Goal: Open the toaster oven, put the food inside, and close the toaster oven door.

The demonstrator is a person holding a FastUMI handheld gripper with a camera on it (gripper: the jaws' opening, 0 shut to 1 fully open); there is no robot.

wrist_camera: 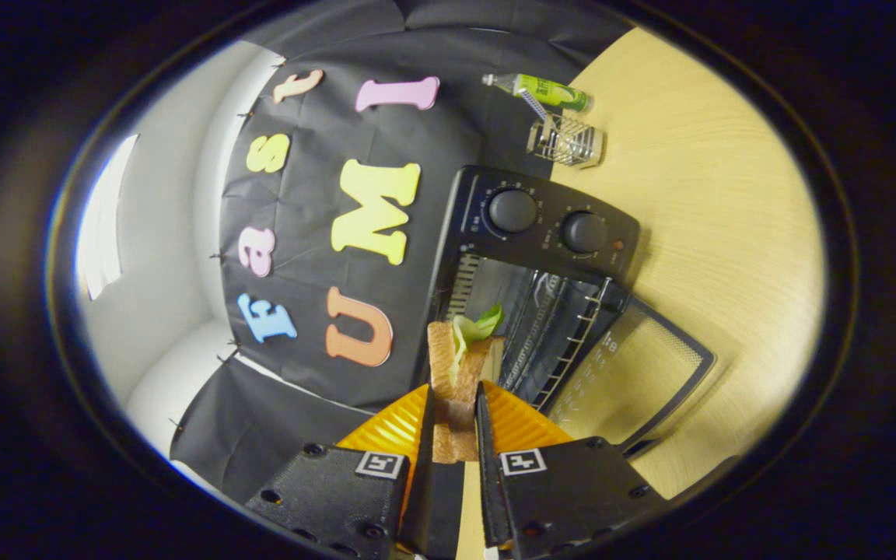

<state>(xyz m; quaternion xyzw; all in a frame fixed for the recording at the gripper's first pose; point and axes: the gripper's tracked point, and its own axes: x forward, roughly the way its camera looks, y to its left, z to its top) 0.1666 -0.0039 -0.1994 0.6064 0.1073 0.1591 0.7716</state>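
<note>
Sandwich [454,365] sits pinched between your gripper's [454,420] 2 fingers, just ahead of the toaster oven [541,225], whose door [635,373] hangs open.

Far beyond the fingers, a green plastic bottle [549,92] lies on its side on the pale wooden table [712,233]. Just beside it, nearer the fingers, sits a small wire basket [566,141]. A white wall [176,233] rises off to the left, past the black cloth backdrop [316,365].
</note>
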